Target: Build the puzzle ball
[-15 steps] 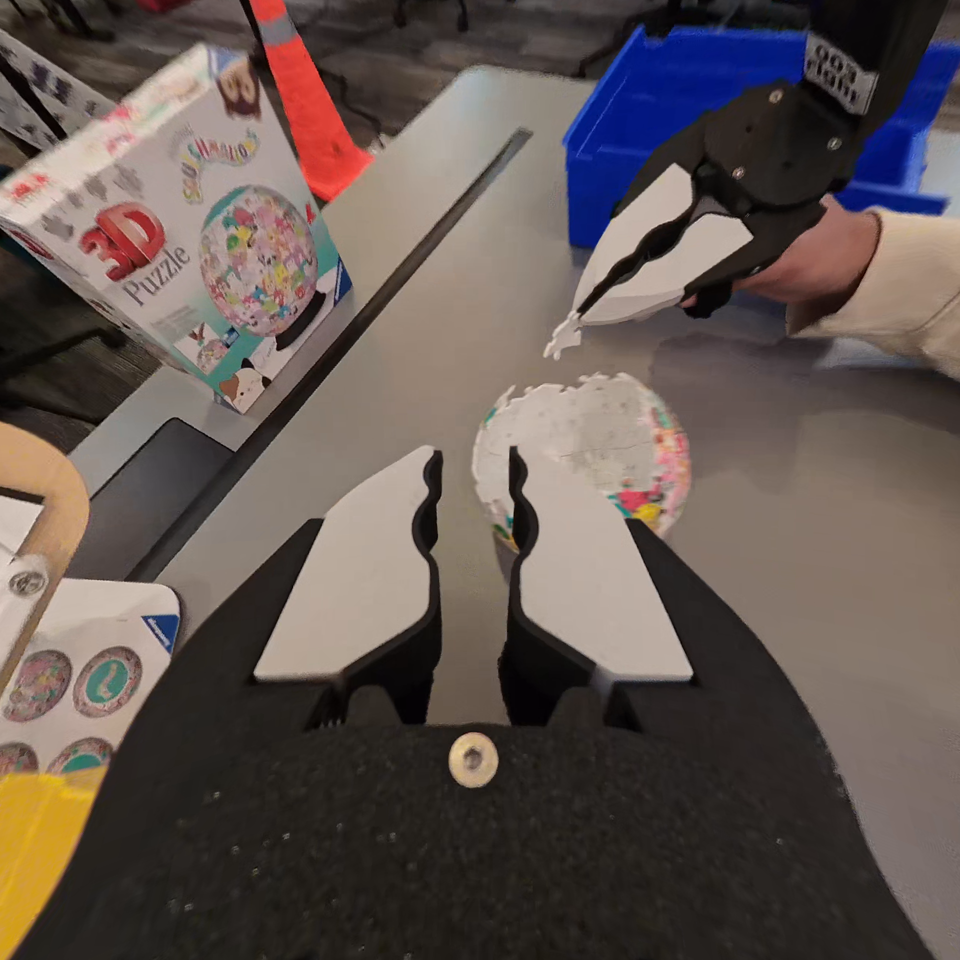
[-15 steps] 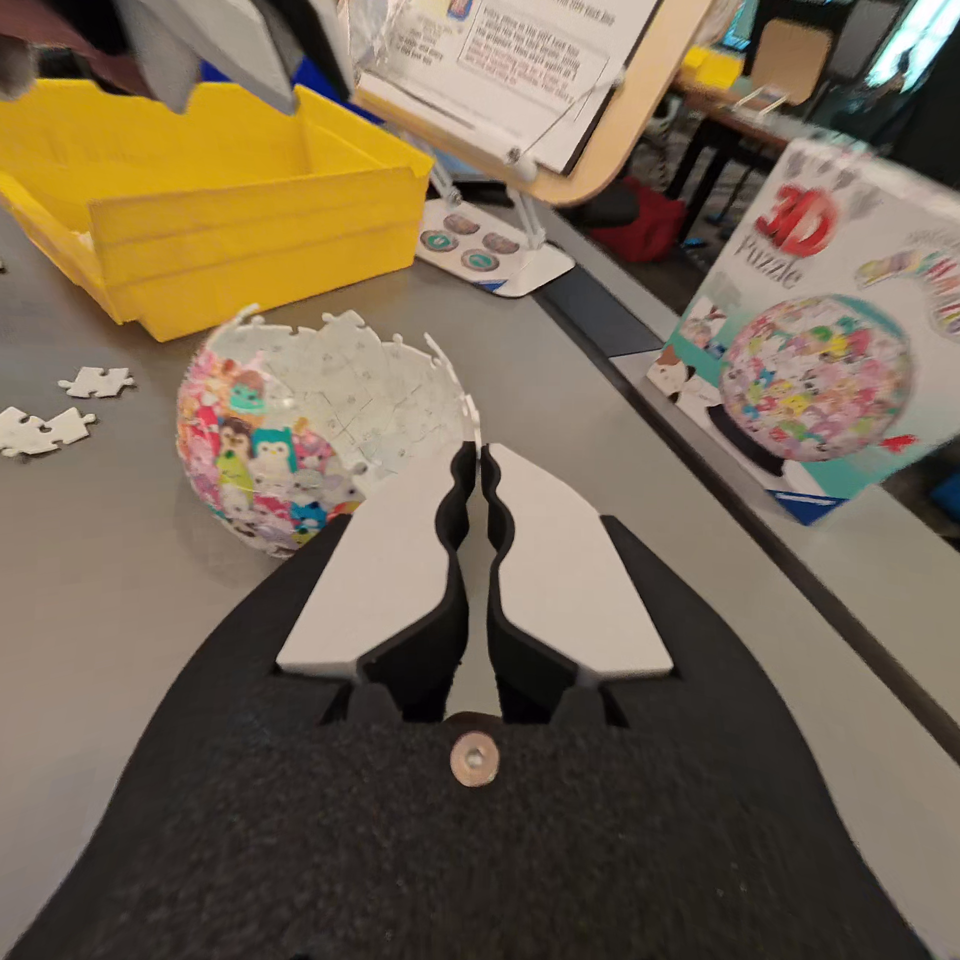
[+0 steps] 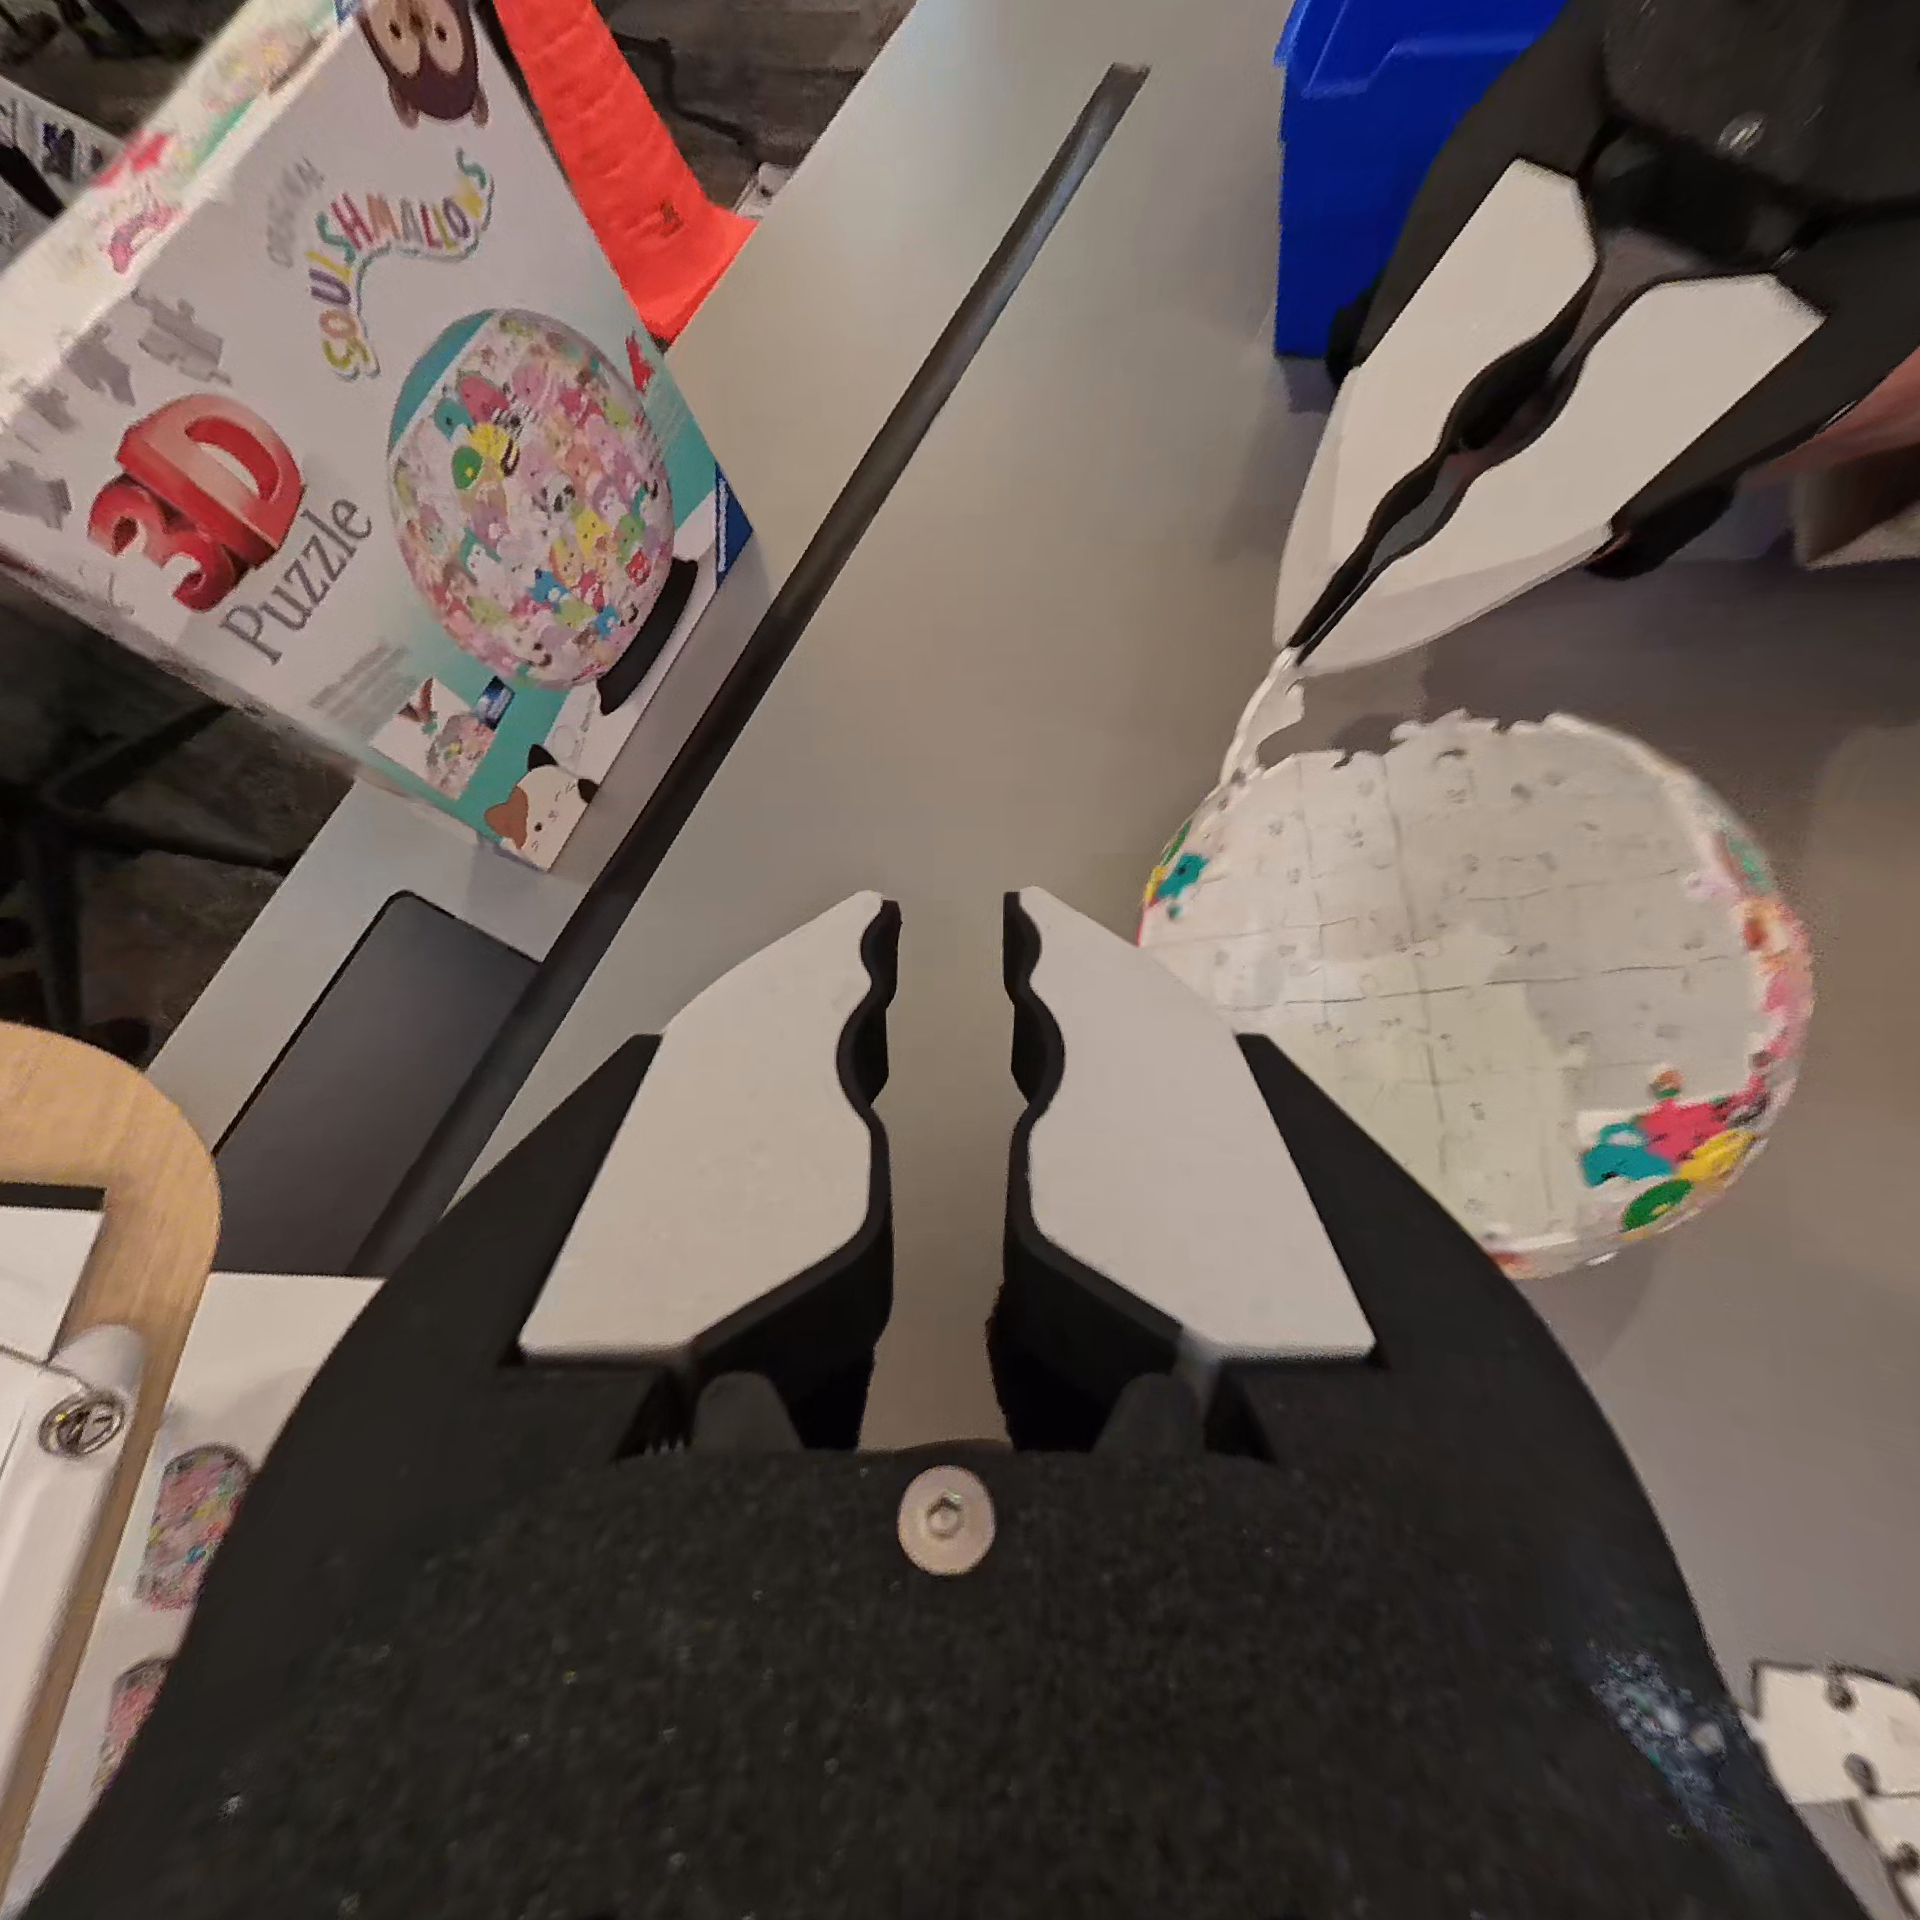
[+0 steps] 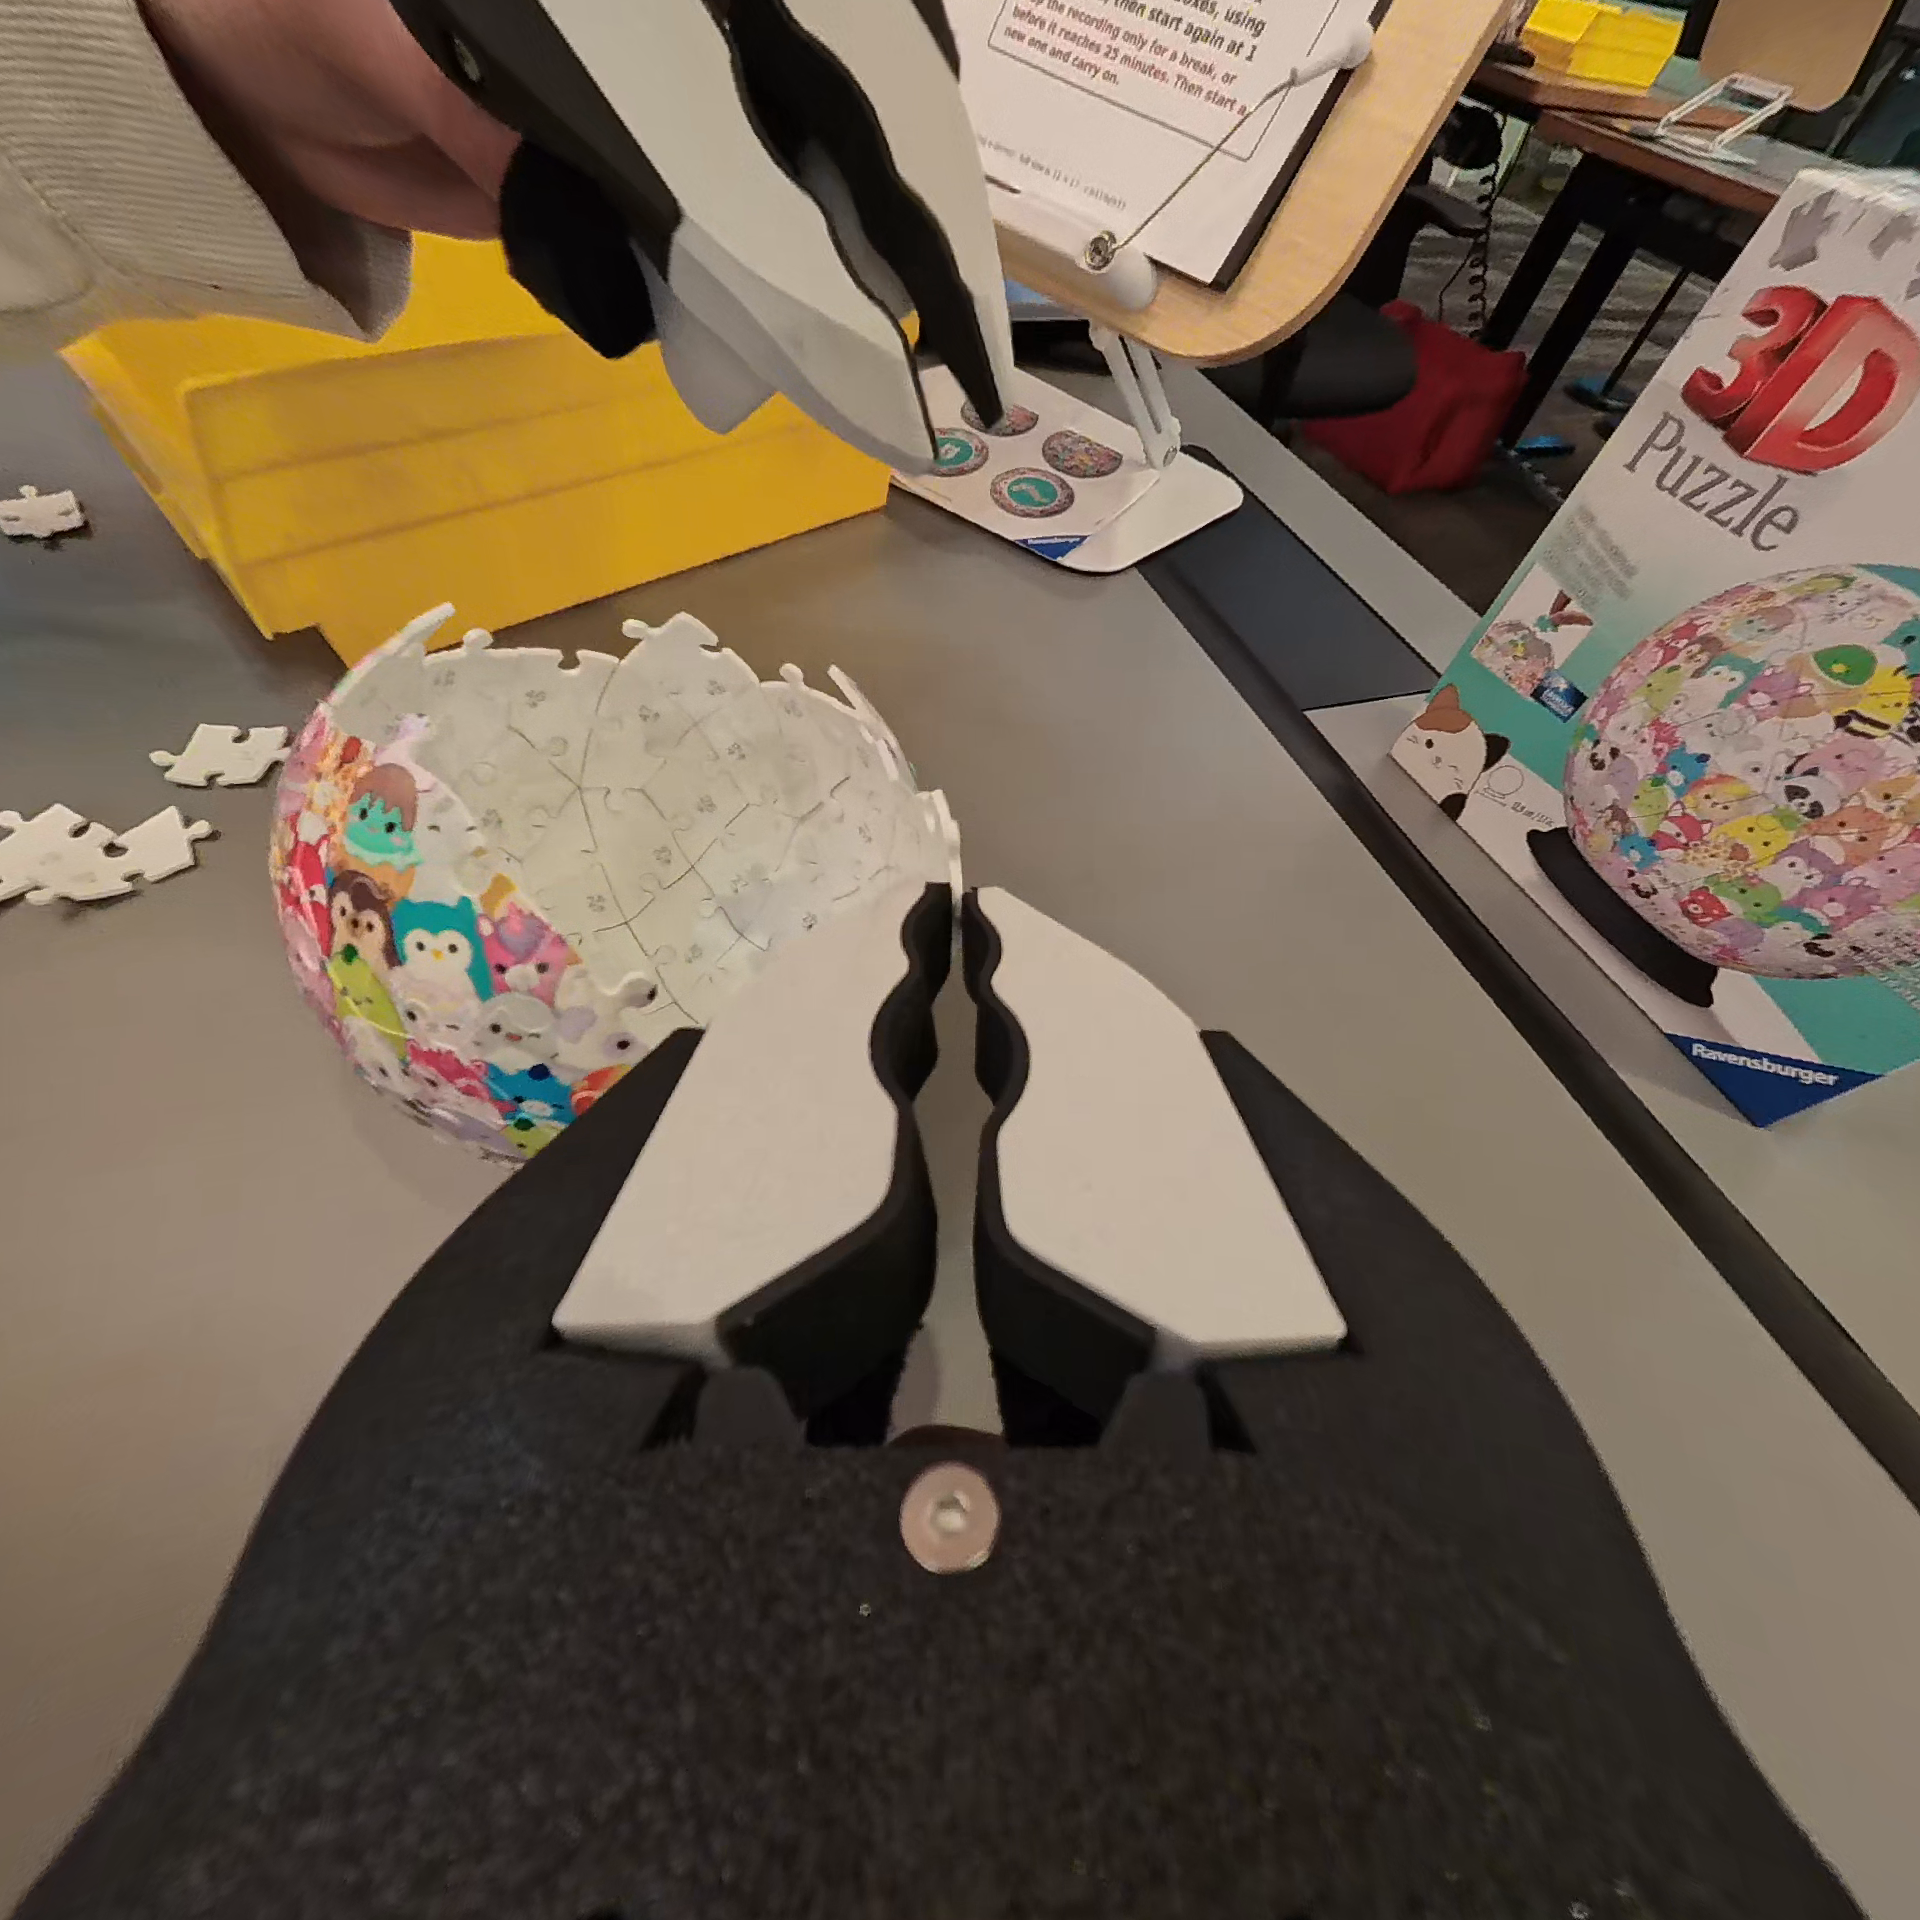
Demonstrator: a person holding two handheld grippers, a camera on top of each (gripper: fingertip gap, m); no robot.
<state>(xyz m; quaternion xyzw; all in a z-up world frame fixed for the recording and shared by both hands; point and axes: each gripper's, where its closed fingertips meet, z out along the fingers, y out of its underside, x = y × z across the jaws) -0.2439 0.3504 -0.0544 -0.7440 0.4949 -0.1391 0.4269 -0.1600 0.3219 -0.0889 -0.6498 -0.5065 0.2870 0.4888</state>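
While it sits on the grey table [image 3: 1018, 582], the half-built puzzle ball [image 4: 582, 862] forms a bowl-shaped shell with no long axis, its jagged open rim turned up and tilted toward the right wrist camera, white inner faces showing. At the rim's near edge, the right gripper [image 3: 1294, 649] is pinched tight on a white puzzle piece [image 3: 1262, 717], whose lower end touches or nearly meets the rim. Above and beside the ball hangs the left gripper [image 3: 943, 914], fingers a narrow gap apart, gripping nothing. Loose pieces [image 4: 94, 852] lie nearby, with a yellow bin [image 4: 468, 488] behind and a puzzle box [image 3: 343, 457] across the table.
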